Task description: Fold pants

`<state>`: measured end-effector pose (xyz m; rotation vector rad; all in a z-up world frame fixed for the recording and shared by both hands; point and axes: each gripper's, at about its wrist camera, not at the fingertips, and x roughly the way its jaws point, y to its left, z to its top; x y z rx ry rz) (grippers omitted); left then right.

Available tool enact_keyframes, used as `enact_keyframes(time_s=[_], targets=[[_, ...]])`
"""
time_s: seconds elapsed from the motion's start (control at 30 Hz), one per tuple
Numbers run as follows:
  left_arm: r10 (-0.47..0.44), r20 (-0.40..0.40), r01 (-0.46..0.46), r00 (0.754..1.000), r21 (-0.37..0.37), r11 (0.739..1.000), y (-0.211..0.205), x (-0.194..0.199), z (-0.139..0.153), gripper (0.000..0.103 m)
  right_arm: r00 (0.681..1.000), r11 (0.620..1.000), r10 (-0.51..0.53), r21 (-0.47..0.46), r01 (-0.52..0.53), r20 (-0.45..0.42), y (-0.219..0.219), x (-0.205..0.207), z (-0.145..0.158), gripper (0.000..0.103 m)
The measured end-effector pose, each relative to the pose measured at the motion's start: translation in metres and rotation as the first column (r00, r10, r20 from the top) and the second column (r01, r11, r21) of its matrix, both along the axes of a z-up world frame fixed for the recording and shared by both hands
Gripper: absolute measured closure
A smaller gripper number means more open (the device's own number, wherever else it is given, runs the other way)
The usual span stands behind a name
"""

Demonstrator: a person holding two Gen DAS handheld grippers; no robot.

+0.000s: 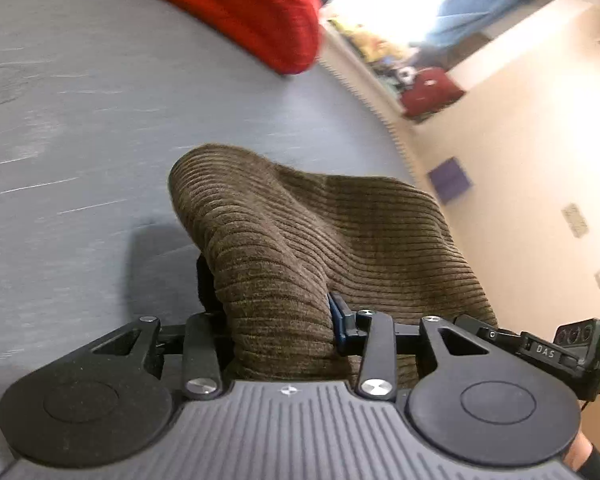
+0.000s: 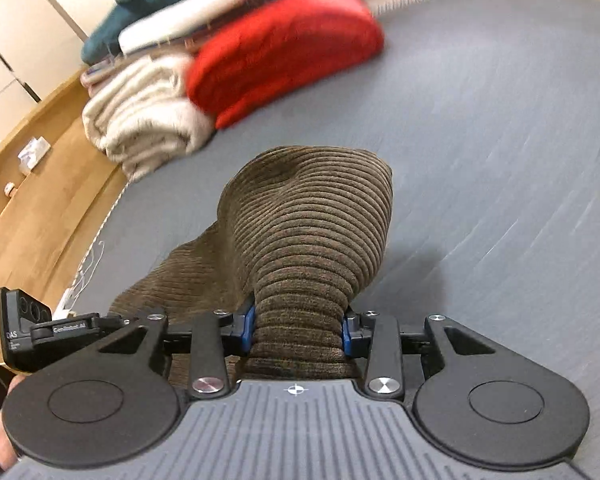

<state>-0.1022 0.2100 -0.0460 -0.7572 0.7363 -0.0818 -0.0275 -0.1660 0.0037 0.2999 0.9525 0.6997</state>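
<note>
Folded clothes crowd the far part of the grey cloth-covered surface (image 2: pixel 480 128): a thick red knitted garment (image 2: pixel 284 44), a cream fleecy blanket (image 2: pixel 144 120) rolled up beside it on its left, and behind them a dark teal garment (image 2: pixel 148 4) with a white one (image 2: pixel 188 20) lying on top. All are blurred. They lie well apart from the brown ribbed corduroy pants (image 2: pixel 308 232), with bare grey surface between, so nothing lies between the pants and the pile.

Only the right wrist view shows the whole pile, along with a wooden floor (image 2: pixel 48 184) at the left edge and some small unclear items on it. The left wrist view catches just the red garment (image 1: pixel 236 4), and instead looks past the surface's edge to a cream wall (image 1: pixel 520 152), a bright window with a light blue curtain (image 1: pixel 480 12), a dark red bag (image 1: pixel 430 94) and a small purple square (image 1: pixel 450 180) on the wall.

Each view shows the pants bunched into a raised hump — the ribs curving over a rounded peak just ahead of the tongs, lifted off the grey surface and throwing a shadow on it. In the left wrist view the pants (image 1: pixel 300 248) spread off to the right. The left gripper (image 1: pixel 276 320) is clamped on a fold of corduroy; one blue pad shows, the other finger is mostly hidden by cloth. The right gripper (image 2: pixel 298 328) pinches a narrower gathered neck of the same fabric between both blue pads.
</note>
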Motion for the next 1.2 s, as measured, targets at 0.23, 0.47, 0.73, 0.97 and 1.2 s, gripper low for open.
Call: enact_keyframes(time_s=[0.23, 0.47, 0.73, 0.97, 1.2], targets=[[0.2, -0.044, -0.159, 0.979, 0.449, 0.879, -0.048, 0.013, 0.023, 0.054, 0.955, 0.885, -0.294, -0.367, 0.286, 0.033, -0.055, 0.021, -0.016, 0.048], [-0.131, -0.102, 0.161, 0.986, 0.401, 0.902, -0.106, 0.023, 0.0, 0.055, 0.989, 0.912, -0.145, -0.382, 0.148, 0.037, -0.042, -0.015, -0.033, 0.052], [-0.117, -0.207, 0.224, 0.971, 0.629, 0.745, -0.159, 0.007, -0.003, 0.031, 0.975, 0.847, -0.223, -0.496, 0.194, 0.0, -0.053, -0.025, -0.045, 0.043], [0.027, 0.022, -0.035, 0.999, 0.688, 0.725, -0.181, -0.039, 0.067, 0.008, 0.961, 0.811, -0.228, -0.515, 0.277, 0.156, -0.041, -0.084, 0.006, 0.017], [0.107, -0.084, -0.041, 0.991, 0.566, 0.823, -0.222, -0.083, 0.071, 0.0, 0.954, 0.822, -0.25, -0.483, 0.3, 0.167, -0.042, -0.13, 0.01, 0.011]])
